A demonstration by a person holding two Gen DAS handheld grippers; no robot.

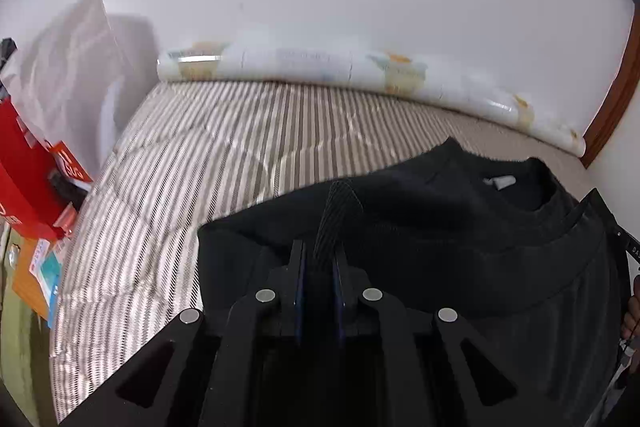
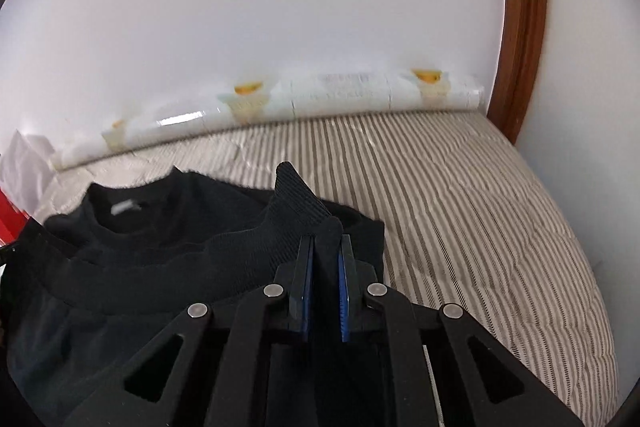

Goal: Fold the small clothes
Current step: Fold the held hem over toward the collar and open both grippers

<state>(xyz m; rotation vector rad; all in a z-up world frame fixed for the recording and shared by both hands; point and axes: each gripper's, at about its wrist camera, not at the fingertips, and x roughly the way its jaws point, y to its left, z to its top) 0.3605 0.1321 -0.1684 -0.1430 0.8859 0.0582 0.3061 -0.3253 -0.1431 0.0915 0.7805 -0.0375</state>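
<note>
A black sweater (image 1: 440,219) lies on the striped bedcover (image 1: 200,155), its round neckline with a white label (image 1: 500,182) toward the wall. My left gripper (image 1: 320,251) is shut on a ribbed corner of the sweater's hem, which sticks up between the fingers. In the right wrist view the same sweater (image 2: 160,239) spreads to the left. My right gripper (image 2: 326,247) is shut on the other ribbed corner of the hem (image 2: 298,195). The hem is raised and folded over the sweater's body toward the neckline.
A long roll of patterned paper (image 1: 360,67) lies along the white wall at the bed's far edge. Red boxes (image 1: 28,179) and a white bag (image 1: 68,67) stand at the bed's left. A brown door frame (image 2: 520,27) rises at the right. Striped bedcover (image 2: 480,207) extends right.
</note>
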